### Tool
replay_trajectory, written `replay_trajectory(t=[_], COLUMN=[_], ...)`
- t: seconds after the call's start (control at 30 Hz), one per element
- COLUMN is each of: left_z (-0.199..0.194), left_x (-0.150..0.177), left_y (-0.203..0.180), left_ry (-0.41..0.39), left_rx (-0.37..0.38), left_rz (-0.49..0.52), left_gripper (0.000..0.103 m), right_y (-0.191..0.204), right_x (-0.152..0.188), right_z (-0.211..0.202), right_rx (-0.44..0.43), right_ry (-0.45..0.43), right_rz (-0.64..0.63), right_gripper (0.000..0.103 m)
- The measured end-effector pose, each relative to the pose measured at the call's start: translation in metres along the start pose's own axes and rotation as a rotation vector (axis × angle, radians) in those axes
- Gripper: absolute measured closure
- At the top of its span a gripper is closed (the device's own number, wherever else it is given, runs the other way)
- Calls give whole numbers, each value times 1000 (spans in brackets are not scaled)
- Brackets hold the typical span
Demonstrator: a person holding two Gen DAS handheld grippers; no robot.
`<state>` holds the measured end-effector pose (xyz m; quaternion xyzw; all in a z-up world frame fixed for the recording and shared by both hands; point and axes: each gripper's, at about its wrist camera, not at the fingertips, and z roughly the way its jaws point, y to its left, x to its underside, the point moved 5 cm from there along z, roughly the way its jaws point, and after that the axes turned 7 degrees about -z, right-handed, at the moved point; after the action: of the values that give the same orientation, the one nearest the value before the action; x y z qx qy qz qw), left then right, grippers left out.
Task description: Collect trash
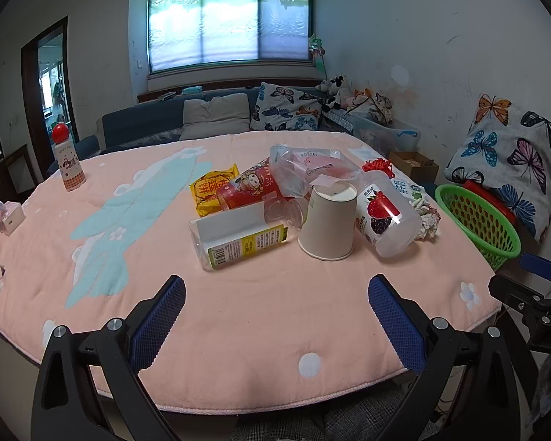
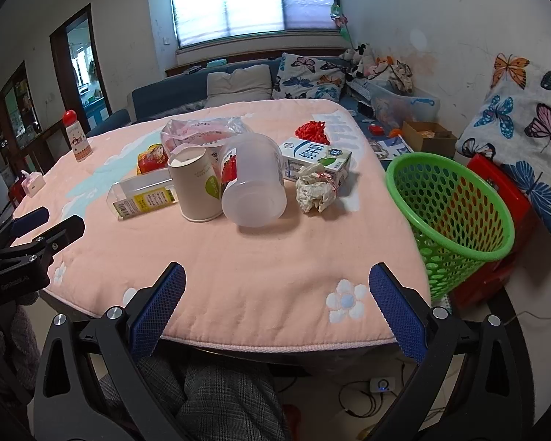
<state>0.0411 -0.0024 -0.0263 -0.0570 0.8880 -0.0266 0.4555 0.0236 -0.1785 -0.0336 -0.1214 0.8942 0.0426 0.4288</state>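
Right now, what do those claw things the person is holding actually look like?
Each is a black plastic frame with two angled fingers, silver bolt heads at the joints and dark blue, finely ribbed pads on the inner faces. The left gripper and right gripper look identical. White lettering marks the side of the body. Grey checked trousers show below.

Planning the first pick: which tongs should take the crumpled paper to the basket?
Right. The right tongs are open, with the paper ahead and the basket alongside; the left tongs sit further left.
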Motion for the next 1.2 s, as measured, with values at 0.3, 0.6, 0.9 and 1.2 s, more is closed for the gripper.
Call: replay_trajectory(t=[0.3, 0.6, 0.9, 1.2], left_z=[0, -1, 0, 4], left_x=[-4, -4, -5, -8], left_y=[3, 3, 4, 6], left_ry=[-1, -3, -4, 0], left_rx=[3, 4, 2, -3], left_rz=[-4, -8, -8, -13], left_gripper=[6, 6, 6, 6], right_y=[0, -1, -1, -1], right_x=[-1, 0, -1, -4], right_z=[0, -2, -1, 1], right_rx=[0, -2, -6, -12], right_ry=[-2, -2, -4, -4], right_rz=[2, 3, 2, 2], right_gripper=[4, 4, 4, 4])
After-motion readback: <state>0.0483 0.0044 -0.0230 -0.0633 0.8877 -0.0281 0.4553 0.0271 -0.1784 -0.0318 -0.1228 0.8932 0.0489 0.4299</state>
